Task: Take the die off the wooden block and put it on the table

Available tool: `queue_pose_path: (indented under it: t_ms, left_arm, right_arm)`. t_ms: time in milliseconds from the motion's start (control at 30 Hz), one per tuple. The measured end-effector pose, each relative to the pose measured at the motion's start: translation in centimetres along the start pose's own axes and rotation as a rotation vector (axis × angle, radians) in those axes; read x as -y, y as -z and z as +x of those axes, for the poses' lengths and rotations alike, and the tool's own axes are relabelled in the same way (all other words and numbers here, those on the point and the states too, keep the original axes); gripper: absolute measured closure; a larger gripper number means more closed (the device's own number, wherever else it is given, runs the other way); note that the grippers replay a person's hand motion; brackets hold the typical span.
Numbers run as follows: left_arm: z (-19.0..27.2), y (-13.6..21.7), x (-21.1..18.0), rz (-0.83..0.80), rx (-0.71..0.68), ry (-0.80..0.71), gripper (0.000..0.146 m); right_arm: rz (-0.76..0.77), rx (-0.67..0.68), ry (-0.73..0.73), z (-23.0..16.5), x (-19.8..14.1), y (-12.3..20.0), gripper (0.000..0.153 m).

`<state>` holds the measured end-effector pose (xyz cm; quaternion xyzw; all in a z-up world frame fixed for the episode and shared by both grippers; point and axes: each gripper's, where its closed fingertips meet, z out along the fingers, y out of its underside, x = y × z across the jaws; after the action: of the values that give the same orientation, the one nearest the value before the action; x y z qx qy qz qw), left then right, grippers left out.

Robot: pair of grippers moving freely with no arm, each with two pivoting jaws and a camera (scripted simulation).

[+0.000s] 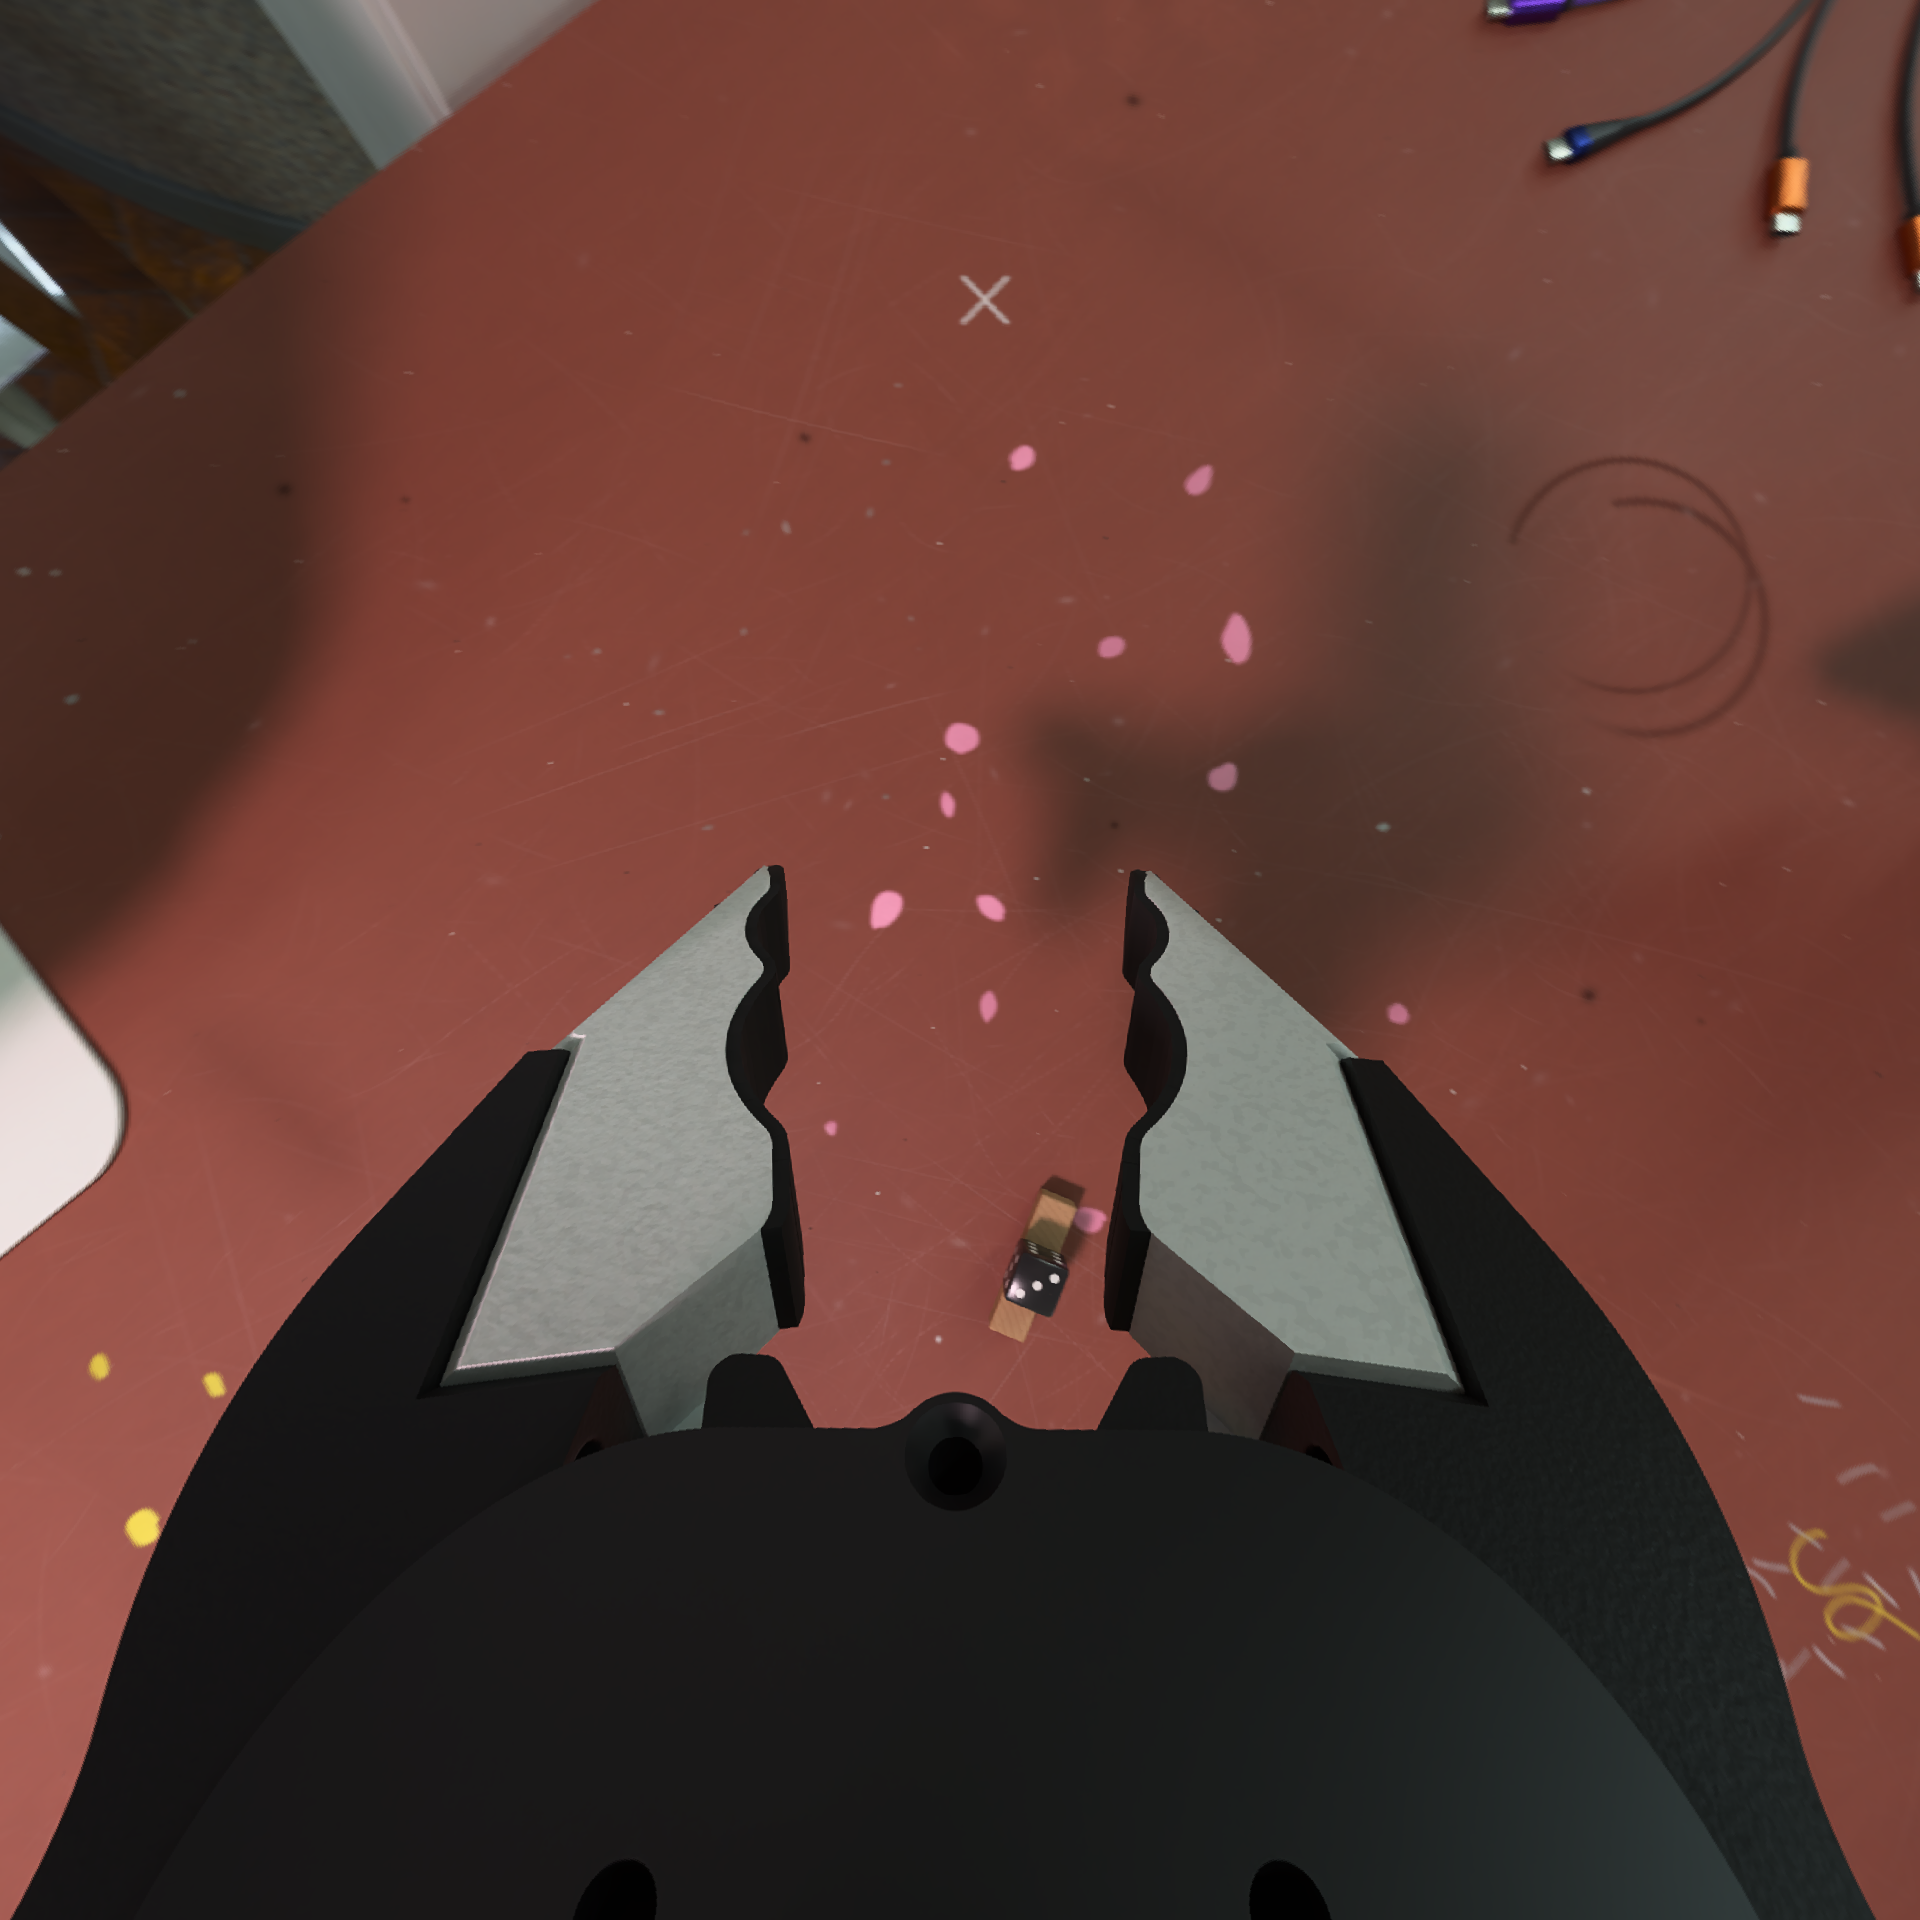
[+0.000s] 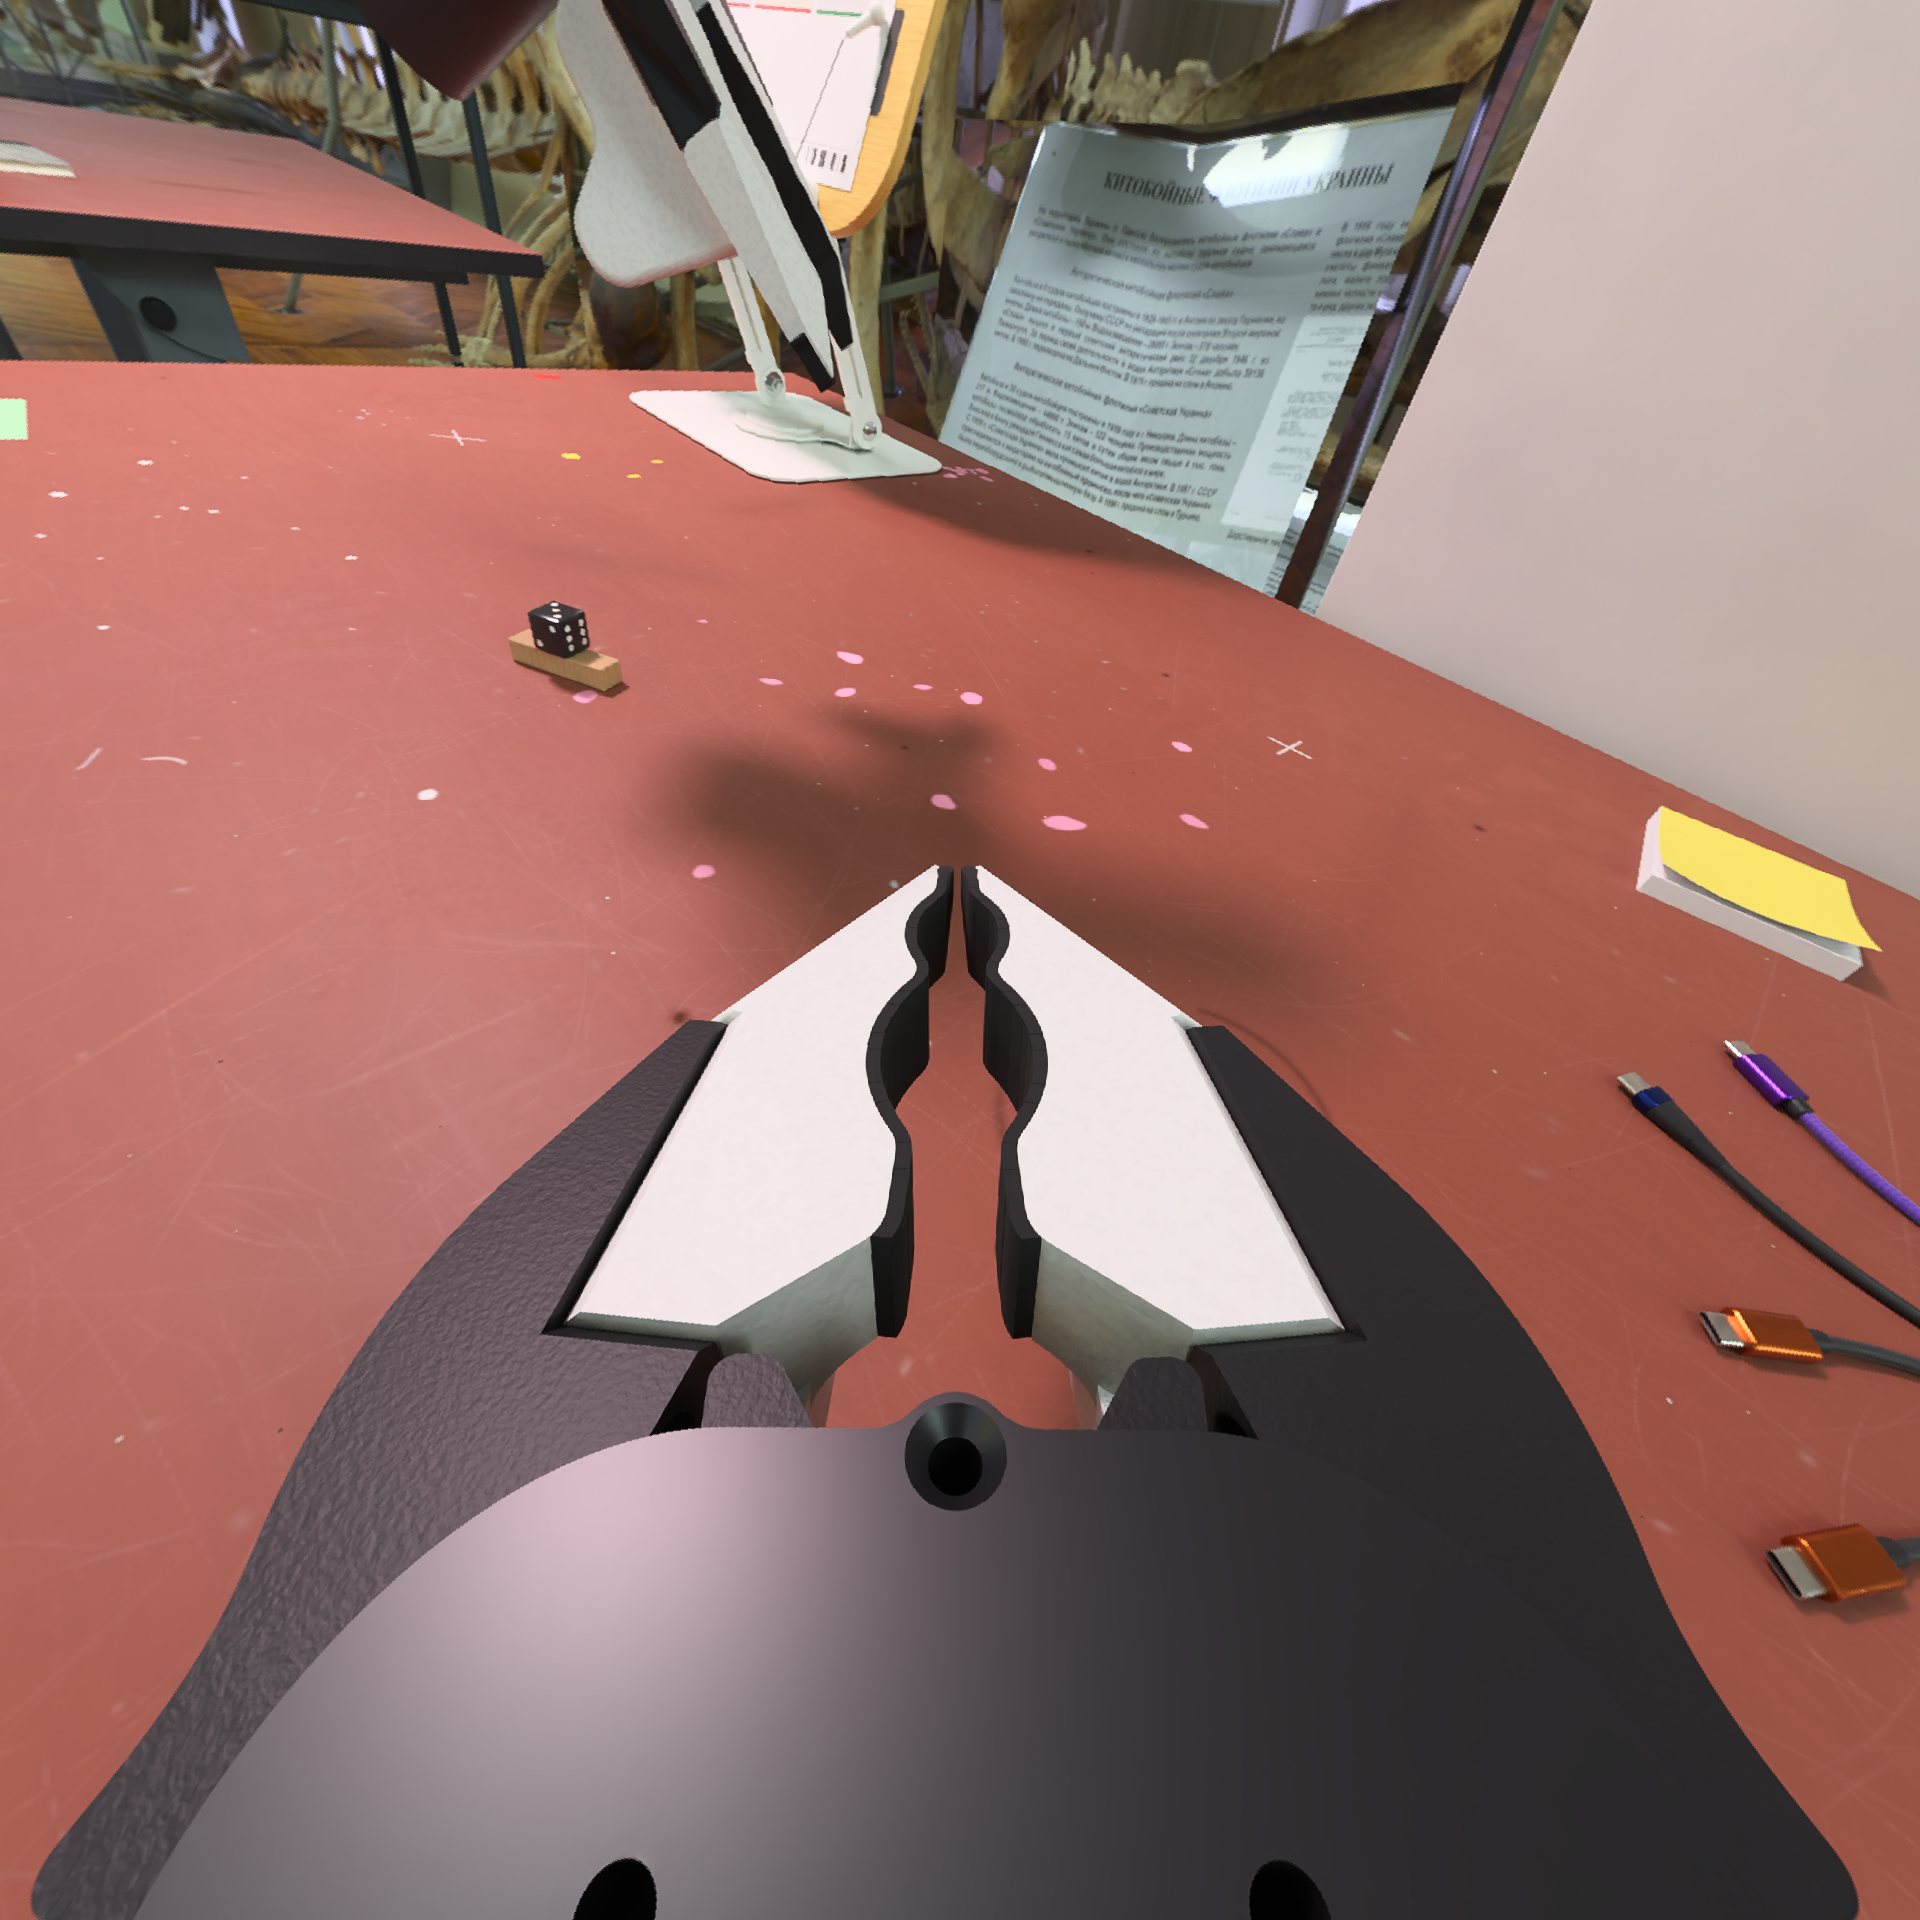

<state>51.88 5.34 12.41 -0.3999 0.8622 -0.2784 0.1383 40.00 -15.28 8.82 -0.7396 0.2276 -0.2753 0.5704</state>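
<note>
A black die with white pips [image 1: 1036, 1283] sits on a small wooden block [image 1: 1054, 1218] lying on the red-brown table [image 1: 520, 727]. My left gripper [image 1: 956, 883] is open and empty, high above the table and looking down; die and block show far below, between the bases of its fingers, nearer the right one. My right gripper [image 2: 956, 878] is shut and empty, low over the table. In the right wrist view the die [image 2: 559, 628] on the block [image 2: 587, 672] lies well ahead to its left. The left gripper's fingers [image 2: 748, 208] hang high at the top.
Several cable ends [image 2: 1766, 1335] and a yellow sticky-note pad [image 2: 1756, 894] lie to the right. A white stand base [image 2: 790, 436] is at the far edge, also at the left in the left wrist view [image 1: 52, 1101]. Pink petals [image 1: 961, 738] and a white cross mark [image 1: 984, 300] dot the table.
</note>
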Motion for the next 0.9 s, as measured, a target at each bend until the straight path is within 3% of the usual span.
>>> queue_pose_path:
  t_ms: [100, 233, 333, 767, 900]
  left_arm:
    - [-0.6, -0.5, -0.1, 0.024, 0.024, 0.033, 0.082]
    - [-2.1, -1.8, -0.3, -0.032, 0.076, 0.107, 0.095]
    - [-1.8, -1.3, 0.8, 0.042, 0.058, 0.122, 0.103]
    - [-1.9, 2.1, -2.1, -0.055, 0.183, -0.016, 0.1]
    - [-1.4, 1.9, -2.0, -0.04, 0.138, -0.001, 0.097]
  right_arm:
    - [-0.006, -0.014, 0.0, 0.2, 0.0, -0.2, 0.151]
    - [-0.012, -0.022, 0.007, 0.3, -0.1, -0.3, 0.151]
    - [-0.014, -0.022, 0.013, 0.2, -0.1, -0.3, 0.151]
    - [0.017, 0.011, 0.014, -0.1, 0.2, 0.0, 0.151]
    - [0.026, 0.011, 0.018, -0.2, 0.3, 0.1, 0.151]
